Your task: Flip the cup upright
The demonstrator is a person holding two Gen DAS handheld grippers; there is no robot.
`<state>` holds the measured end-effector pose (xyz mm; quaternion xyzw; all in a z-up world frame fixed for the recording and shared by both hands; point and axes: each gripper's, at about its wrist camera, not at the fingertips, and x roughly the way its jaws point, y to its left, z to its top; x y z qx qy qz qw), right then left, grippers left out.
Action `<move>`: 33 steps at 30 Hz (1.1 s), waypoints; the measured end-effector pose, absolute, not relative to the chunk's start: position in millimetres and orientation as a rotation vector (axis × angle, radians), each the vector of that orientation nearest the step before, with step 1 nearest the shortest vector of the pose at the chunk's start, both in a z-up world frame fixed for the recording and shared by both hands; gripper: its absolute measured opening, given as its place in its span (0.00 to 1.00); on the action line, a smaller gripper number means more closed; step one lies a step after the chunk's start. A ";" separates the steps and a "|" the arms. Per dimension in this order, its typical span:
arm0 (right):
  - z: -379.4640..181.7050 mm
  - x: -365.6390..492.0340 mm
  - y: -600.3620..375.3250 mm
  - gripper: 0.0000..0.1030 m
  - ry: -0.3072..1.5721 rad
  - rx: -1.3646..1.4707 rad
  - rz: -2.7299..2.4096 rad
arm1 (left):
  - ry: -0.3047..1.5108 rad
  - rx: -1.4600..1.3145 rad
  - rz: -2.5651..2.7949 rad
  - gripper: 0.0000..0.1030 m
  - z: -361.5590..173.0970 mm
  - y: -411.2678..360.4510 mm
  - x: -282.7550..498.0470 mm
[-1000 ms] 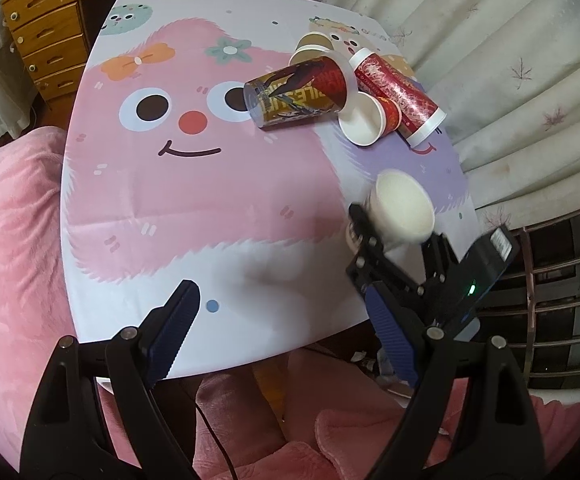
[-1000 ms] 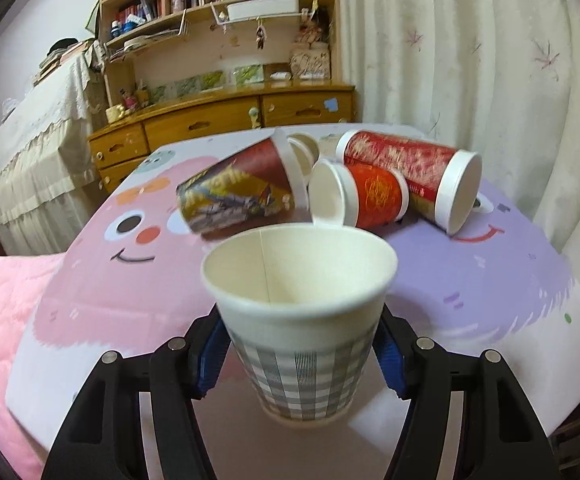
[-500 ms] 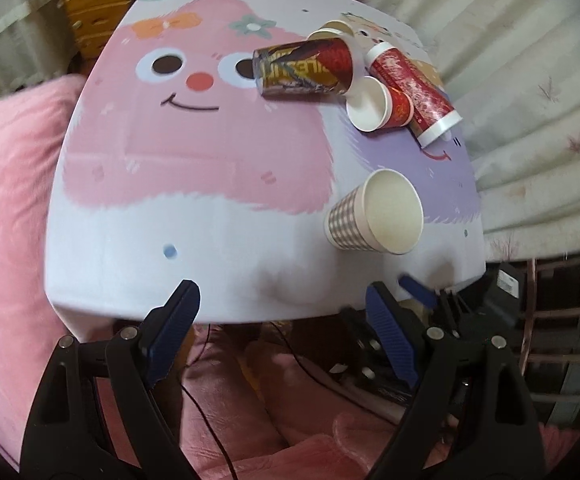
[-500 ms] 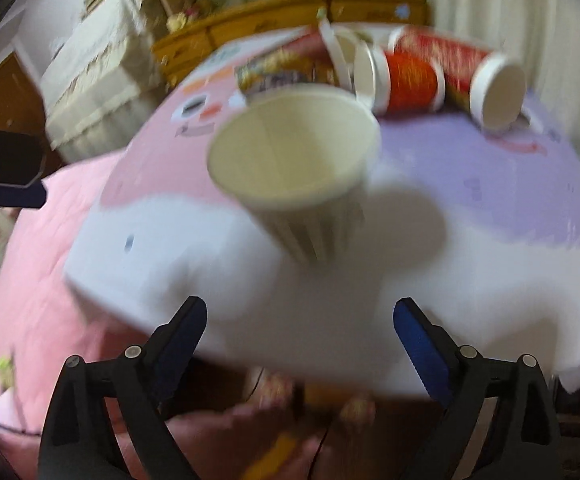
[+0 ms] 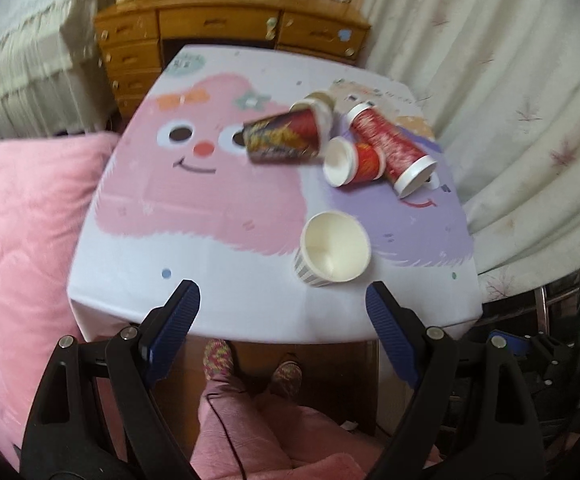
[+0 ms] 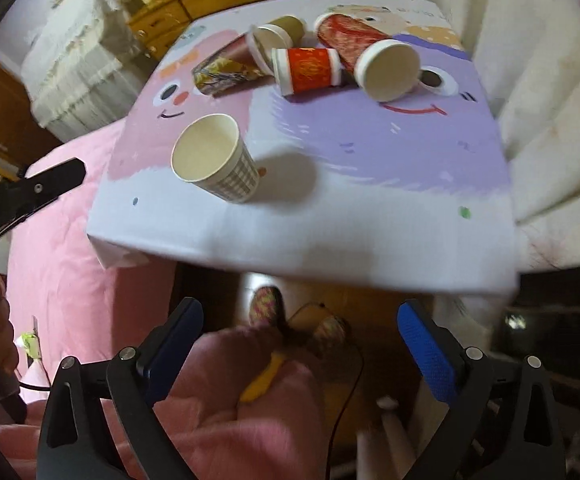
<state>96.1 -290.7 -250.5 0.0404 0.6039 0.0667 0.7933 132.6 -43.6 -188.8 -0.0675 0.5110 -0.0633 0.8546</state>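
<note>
A checked paper cup (image 5: 332,250) stands upright, mouth up, near the front edge of the table; it also shows in the right wrist view (image 6: 215,160). My left gripper (image 5: 281,340) is open and empty, pulled back off the table's front edge. My right gripper (image 6: 300,354) is open and empty, low in front of the table over a pink-clad lap. Neither touches the cup.
Several cups lie on their sides at the back right: a dark patterned one (image 5: 283,138), a small red one (image 5: 352,158) and a tall red one (image 5: 392,148). The cartoon tablecloth (image 5: 209,200) covers the table. Pink bedding (image 5: 21,208) left, curtain (image 5: 510,100) right, wooden drawers (image 5: 225,28) behind.
My right gripper let go of the checked cup, which now stands upright on the table, and drew back below the table edge. My left gripper also pulled back and tilted up.
</note>
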 end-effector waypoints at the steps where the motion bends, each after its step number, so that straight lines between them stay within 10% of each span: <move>1: -239.3 94.1 -293.1 0.98 1.301 0.111 0.144 | 1.063 -0.144 -0.140 0.81 -180.7 -46.5 130.6; 19: -87.0 31.2 -273.6 1.00 0.806 0.122 -0.011 | 0.889 0.012 -0.001 0.84 -105.7 -73.0 59.1; 33: -85.3 32.6 -266.1 1.00 0.821 0.111 0.017 | 0.831 -0.005 0.056 0.99 -95.5 -65.0 54.0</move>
